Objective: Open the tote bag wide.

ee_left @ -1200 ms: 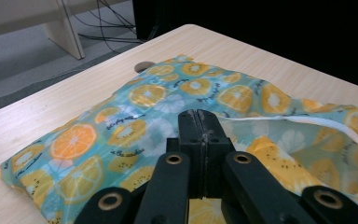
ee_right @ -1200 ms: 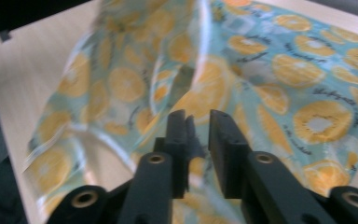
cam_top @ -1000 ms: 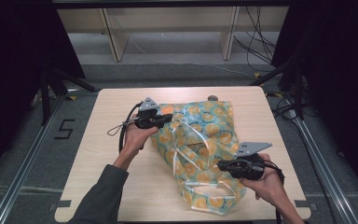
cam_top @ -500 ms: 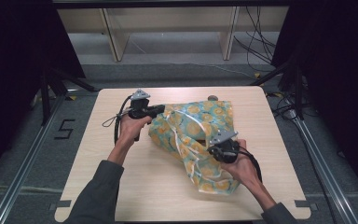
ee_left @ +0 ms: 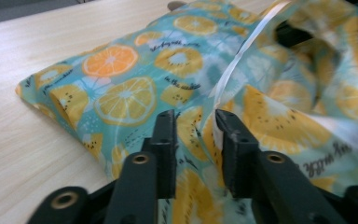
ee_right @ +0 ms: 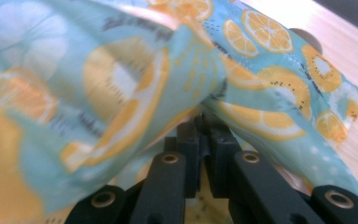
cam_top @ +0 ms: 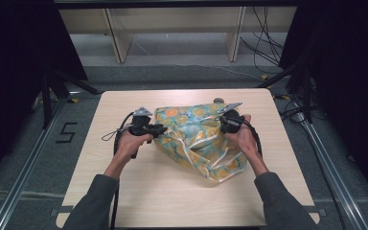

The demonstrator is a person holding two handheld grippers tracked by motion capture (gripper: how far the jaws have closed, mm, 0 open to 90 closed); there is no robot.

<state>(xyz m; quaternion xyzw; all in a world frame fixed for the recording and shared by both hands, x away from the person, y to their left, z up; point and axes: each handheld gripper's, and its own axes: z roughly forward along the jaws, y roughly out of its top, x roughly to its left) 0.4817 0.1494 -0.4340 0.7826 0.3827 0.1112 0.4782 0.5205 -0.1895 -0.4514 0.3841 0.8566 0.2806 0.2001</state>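
Cloth (cam_top: 199,136) printed with orange and kiwi slices on teal lies crumpled on the pale wooden surface (cam_top: 172,191), between the two tools. In the high view the left tool (cam_top: 160,129) sits at the cloth's left edge, held level in the person's left hand (cam_top: 132,143), with its cable looping off to the left. The right tool (cam_top: 224,125) is at the cloth's far right corner, in the right hand (cam_top: 242,134), its grey plate on top.

In the left gripper view the left tool (ee_left: 193,123) has just been opening: its jaws stand apart with a fold of cloth (ee_left: 135,93) and a white hem strip (ee_left: 242,56) between them, and the pads do not press on the fabric. Ahead of this tool the cloth spreads toward the far edge of the surface; to the tool's left bare wood (ee_left: 37,140) shows.

In the right gripper view the right tool (ee_right: 204,126) has its jaws pressed nearly together on a bunched ridge of cloth (ee_right: 135,79), which drapes up and over the jaw tips. Beyond that tool, to its right, a corner of the cloth rests on the surface (ee_right: 354,51). A small rounded grey thing (ee_right: 307,39) peeks out just behind the cloth; what it is cannot be told.
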